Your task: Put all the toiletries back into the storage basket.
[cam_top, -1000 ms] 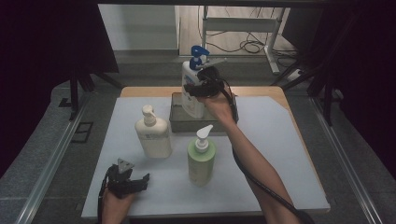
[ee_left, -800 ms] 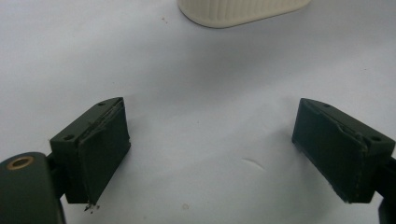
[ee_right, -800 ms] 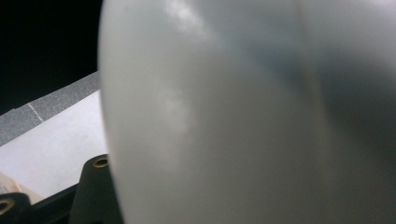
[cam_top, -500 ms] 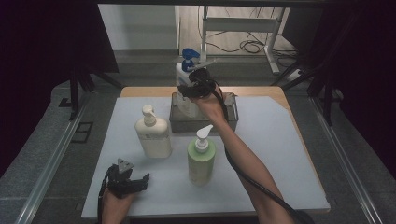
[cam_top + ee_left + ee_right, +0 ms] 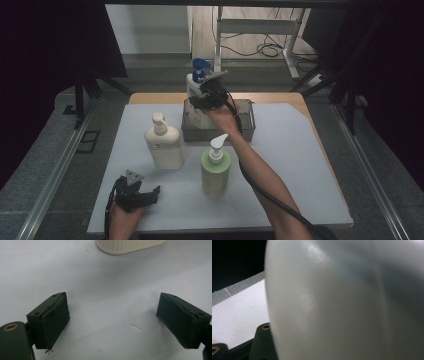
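Item: white plastic bottle with a blue pump top (image 5: 196, 82), held over the grey metal mesh basket (image 5: 246, 131) at the far middle of the white table mat (image 5: 300, 165).

Risks, judged largest first:
- Bottle base catching the basket's near or left wall while lowered; the bottle hangs over the left part of the basket, so a small drift would tip it or drag the basket across the mat.
- Slip in the grip: the body is smooth and rounded, and the right gripper (image 5: 207, 97) clamps it from the side at mid-height; a loose hold would let it rotate or drop.
- Trailing black cable (image 5: 260, 185) brushing the pale green pump bottle (image 5: 215, 170) standing just beside the forearm, knocking it over.
- The cream pump bottle (image 5: 163, 145) stands well apart from the carrying arm; little risk.

Grippers: the right one is closed partway around the white bottle. The left gripper (image 5: 112, 322) rests at the mat's near left corner, jaws wide, nothing between them.

Appearance: translucent milky-white body (image 5: 342, 300), glossy, softly curved; blue pump head upright; contents level not discernible.
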The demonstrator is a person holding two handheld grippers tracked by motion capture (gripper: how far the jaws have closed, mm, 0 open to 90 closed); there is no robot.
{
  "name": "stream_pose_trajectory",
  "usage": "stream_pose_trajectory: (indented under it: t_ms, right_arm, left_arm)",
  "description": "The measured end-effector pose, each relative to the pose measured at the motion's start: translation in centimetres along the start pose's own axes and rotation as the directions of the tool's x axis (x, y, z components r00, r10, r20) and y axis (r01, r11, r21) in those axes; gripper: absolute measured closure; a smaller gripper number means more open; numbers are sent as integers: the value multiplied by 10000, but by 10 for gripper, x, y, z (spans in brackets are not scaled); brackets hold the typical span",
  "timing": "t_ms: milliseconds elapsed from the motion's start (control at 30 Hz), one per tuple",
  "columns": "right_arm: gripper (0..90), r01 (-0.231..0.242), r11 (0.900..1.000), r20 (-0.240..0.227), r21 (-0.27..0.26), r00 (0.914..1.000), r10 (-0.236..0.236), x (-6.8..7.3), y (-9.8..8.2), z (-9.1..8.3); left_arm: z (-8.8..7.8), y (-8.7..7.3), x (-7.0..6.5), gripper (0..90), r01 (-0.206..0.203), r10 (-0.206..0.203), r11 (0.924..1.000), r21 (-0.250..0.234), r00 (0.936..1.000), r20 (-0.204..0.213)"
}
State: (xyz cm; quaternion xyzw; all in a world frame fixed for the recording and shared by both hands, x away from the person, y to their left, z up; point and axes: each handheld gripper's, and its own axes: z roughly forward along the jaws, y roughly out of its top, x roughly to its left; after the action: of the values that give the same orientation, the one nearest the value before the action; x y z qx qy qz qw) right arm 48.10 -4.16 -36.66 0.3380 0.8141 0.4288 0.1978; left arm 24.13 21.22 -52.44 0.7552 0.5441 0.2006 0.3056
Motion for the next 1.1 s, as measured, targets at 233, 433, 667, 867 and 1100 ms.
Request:
stream_pose_trajectory:
  t_ms: [233, 433, 667, 867, 1100]
  right_arm:
    - [379, -47, 9999, -122, 151, 9999, 49, 0, -7, 3]
    - [379, -83, 9996, -160, 275, 9998, 87, 0, -13, 7]
    - [379, -43, 9989, -121, 459, 9999, 48, 1, -19, 12]
    - [379, -49, 9978, -64, 656, 10000, 54, 1, -24, 17]
    - [378, -102, 9972, -23, 735, 9999, 104, 0, -29, 21]
  left_arm:
    - [0, 0, 0, 105, -11, 11, 10000, 9, 10000, -2]
    - [0, 0, 0, 105, -17, 17, 10000, 2, 10000, -2]
    - [0, 0, 0, 105, -6, 6, 10000, -6, 10000, -2]
    - [0, 0, 0, 105, -3, 3, 10000, -5, 10000, -3]
    - [0, 0, 0, 105, -10, 10, 10000, 12, 10000, -4]
